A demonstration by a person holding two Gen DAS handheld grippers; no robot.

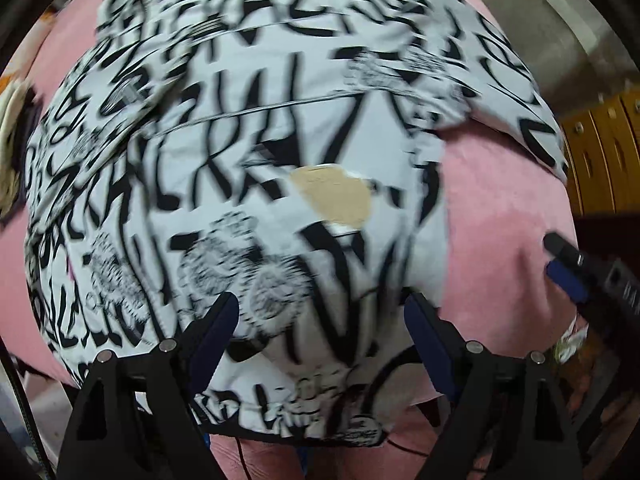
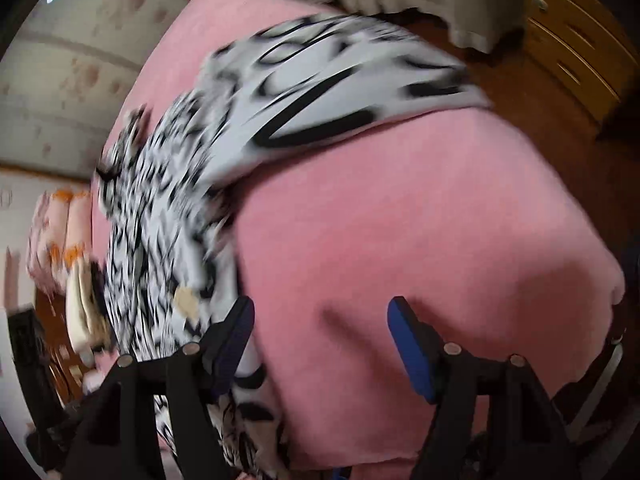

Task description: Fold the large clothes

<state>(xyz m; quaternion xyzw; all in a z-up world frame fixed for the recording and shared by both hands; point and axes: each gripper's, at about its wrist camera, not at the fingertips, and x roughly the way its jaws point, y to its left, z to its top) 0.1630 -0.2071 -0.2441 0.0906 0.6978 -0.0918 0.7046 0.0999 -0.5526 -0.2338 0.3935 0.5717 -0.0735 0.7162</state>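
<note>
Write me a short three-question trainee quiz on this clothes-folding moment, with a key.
1. True or false: the left tool is clamped on the printed garment.
2. What colour is the bed cover under the garment?
A. blue
B. pink
C. green
3. Fill in: in the right wrist view, the right tool hovers mostly over bare ____.

Key:
1. False; its jaws stand open above the cloth.
2. B
3. cover

Pink bed cover [image 1: 492, 216] carries a white garment with black lettering [image 1: 240, 152], spread across it; folded clothes [image 2: 80, 312] at one edge.
</note>
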